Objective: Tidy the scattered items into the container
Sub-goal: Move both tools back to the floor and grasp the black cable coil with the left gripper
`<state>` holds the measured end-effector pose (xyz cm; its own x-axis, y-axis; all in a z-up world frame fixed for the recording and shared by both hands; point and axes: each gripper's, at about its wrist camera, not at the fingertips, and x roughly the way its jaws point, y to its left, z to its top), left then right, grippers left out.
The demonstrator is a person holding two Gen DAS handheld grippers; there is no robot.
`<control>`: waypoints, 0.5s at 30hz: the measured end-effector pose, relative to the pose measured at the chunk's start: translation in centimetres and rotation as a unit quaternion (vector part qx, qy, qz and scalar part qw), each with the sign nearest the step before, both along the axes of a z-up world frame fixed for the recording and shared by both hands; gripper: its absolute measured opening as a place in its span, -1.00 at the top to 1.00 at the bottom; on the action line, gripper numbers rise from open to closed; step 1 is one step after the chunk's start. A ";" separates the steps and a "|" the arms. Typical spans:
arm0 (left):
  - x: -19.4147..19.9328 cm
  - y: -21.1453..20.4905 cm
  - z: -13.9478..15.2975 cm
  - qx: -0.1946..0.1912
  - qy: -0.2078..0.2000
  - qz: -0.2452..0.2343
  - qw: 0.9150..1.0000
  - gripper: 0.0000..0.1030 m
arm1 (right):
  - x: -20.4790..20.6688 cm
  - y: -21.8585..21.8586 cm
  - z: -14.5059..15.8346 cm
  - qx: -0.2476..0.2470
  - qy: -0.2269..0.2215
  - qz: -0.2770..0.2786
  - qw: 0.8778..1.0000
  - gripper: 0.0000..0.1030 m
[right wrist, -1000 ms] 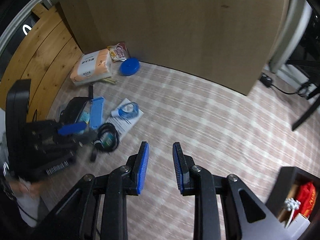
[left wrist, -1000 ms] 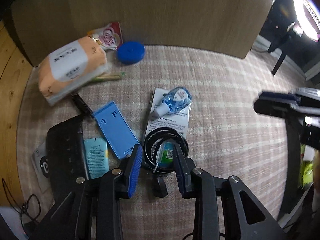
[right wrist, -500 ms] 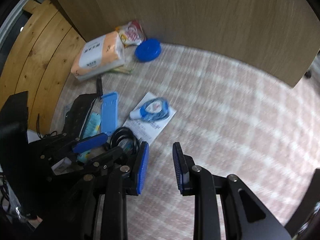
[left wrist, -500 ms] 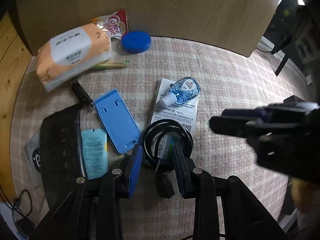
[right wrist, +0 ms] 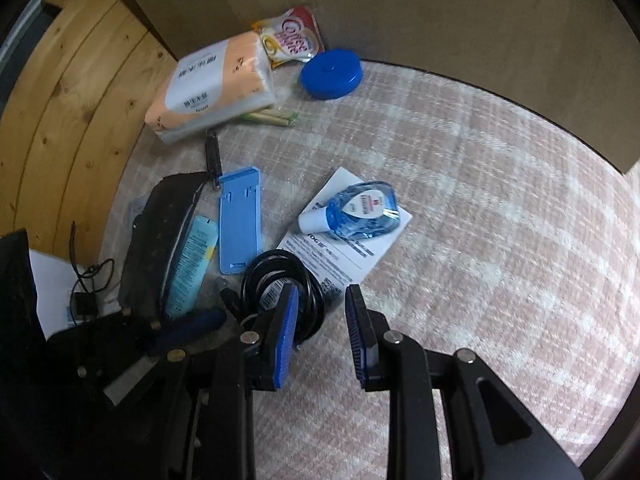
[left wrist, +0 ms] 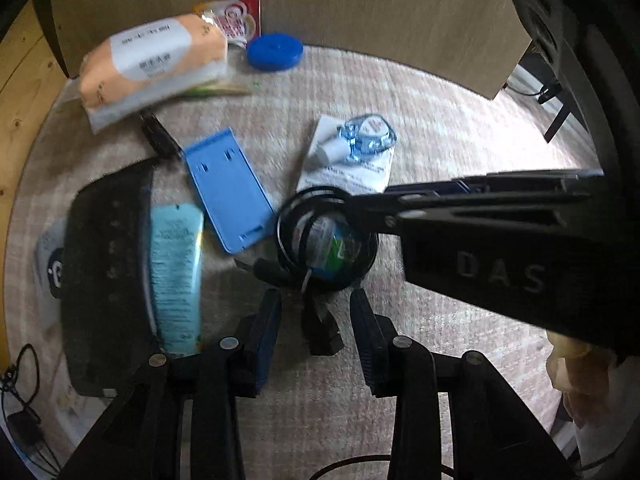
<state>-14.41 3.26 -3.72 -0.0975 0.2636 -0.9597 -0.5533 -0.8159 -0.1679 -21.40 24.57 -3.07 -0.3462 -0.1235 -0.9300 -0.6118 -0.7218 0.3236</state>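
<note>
Both my tongs are closing in on the coiled black cable (left wrist: 326, 240), which lies on the checked cloth of the tabletop near its left edge, half over a white leaflet (right wrist: 344, 232) and just beside a blue plastic plate (left wrist: 228, 192). My left tongs (left wrist: 316, 334) stand open and empty, jaws spread to either side of the coil's near rim, with the cable's plug end lying between them. My right tongs (right wrist: 322, 330) are open too, holding nothing, their left pad hanging over the coil's right side. The container I take to be the black pouch (left wrist: 108, 264) lying open close to the left edge, with a pale blue sachet (left wrist: 176, 268) at its mouth. To do this grasp well, I judge only one pair should take the coil, and it should pinch across several loops at once, so the bundle lifts whole instead of unwinding. The small label inside the ring may slide, so the pads belong on the cable, not the paper. The leaflet under it could drag along; a slow lift would show that. The correction tape (right wrist: 360, 210), tissue pack (right wrist: 216, 88) and blue lid (right wrist: 331, 73) toward the far edge remain.
</note>
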 end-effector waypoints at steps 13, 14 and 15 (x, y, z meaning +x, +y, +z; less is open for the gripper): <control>2.1 -1.2 1.7 0.027 0.000 0.018 0.999 0.66 | 1.0 -0.4 0.0 0.000 -0.005 -0.006 1.000 0.78; 2.0 -1.2 2.3 0.030 0.001 0.016 0.999 0.66 | 1.4 -0.4 0.2 0.000 -0.003 -0.009 1.000 0.78; 2.2 -1.2 2.7 0.033 0.003 0.014 0.999 0.66 | 1.7 -0.3 0.5 0.001 -0.001 -0.011 1.000 0.78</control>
<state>-12.17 2.09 -0.99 -0.1116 0.3237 -0.9396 -0.5323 -0.8178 -0.2185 -19.68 24.23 -2.55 -0.3467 -0.1152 -0.9309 -0.6277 -0.7090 0.3215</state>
